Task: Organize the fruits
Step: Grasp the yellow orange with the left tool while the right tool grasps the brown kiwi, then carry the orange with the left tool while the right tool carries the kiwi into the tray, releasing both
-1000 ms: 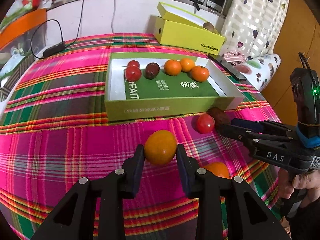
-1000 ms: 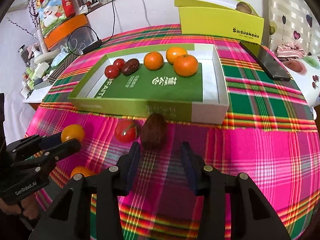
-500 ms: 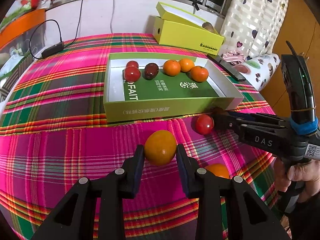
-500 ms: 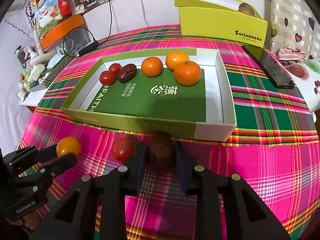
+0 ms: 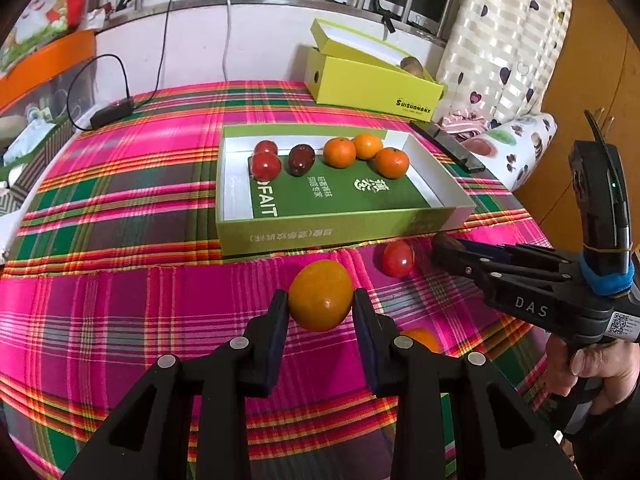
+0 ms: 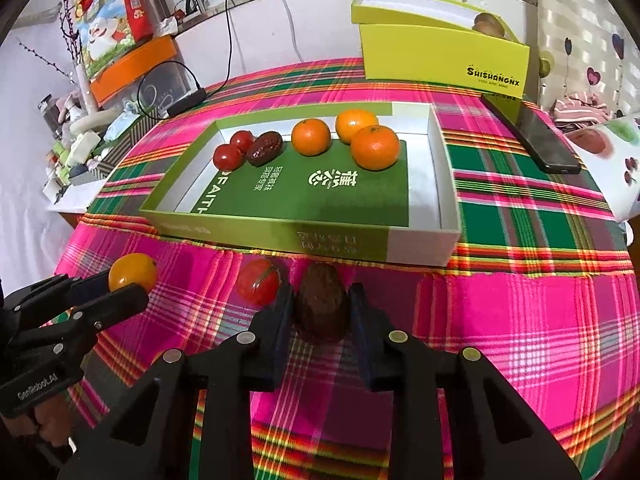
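My left gripper (image 5: 321, 300) is shut on a yellow-orange fruit (image 5: 321, 295), held above the plaid cloth in front of the green tray (image 5: 320, 236). My right gripper (image 6: 320, 308) is shut on a brown date (image 6: 321, 305) just before the tray's front wall (image 6: 304, 238). A red tomato (image 6: 258, 287) lies left of the date on the cloth. The tray holds two tomatoes (image 6: 228, 156), a dark date (image 6: 264, 148) and three oranges (image 6: 374, 147). Another orange (image 5: 420, 338) lies on the cloth, partly hidden behind my left gripper's right finger.
A yellow shoebox (image 6: 440, 54) stands at the back right. A black phone (image 6: 536, 136) lies right of the tray. A black charger with cable (image 5: 112, 110) lies at the back left. Clutter and boxes (image 6: 120, 64) stand off the table's left side.
My right gripper moved forward around the brown date and shut on it beside the loose tomato. My left gripper stayed almost still, holding the yellow-orange fruit.
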Demonstrator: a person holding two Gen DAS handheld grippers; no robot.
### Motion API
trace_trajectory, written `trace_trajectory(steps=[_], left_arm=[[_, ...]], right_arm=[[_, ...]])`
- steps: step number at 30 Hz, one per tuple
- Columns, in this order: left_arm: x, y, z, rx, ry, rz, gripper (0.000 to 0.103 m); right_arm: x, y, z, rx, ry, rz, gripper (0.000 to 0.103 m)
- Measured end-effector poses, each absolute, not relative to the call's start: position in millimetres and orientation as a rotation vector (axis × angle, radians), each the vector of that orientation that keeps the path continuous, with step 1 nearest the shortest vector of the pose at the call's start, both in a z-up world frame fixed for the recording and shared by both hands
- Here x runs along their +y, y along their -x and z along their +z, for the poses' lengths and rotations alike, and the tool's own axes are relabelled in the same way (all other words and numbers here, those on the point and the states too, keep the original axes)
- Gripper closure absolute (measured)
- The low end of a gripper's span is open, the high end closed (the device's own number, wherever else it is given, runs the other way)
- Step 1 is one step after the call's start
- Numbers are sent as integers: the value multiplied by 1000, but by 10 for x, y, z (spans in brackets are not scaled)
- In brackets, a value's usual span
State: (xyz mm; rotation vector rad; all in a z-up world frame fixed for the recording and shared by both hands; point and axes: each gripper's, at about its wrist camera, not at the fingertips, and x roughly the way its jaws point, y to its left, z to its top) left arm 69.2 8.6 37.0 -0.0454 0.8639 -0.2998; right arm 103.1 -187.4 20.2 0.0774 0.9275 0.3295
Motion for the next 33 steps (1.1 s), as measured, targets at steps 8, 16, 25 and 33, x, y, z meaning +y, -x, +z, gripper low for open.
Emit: trace_trajectory(steps=[8, 16, 25, 33], left_arm=[[64, -645, 457, 849, 35, -302, 61], [38, -713, 607, 822, 4, -300, 61], [-55, -982, 773, 789, -55, -277, 61], [-128, -1261, 750, 793, -84, -275, 61]], right_arm=[[-1944, -886, 368, 889, -95, 325, 74], [-1919, -867, 562, 848, -79, 338, 74], [-1933, -1043, 717, 816, -64, 329, 74], [-1965, -1264, 743, 812, -61, 314, 74]])
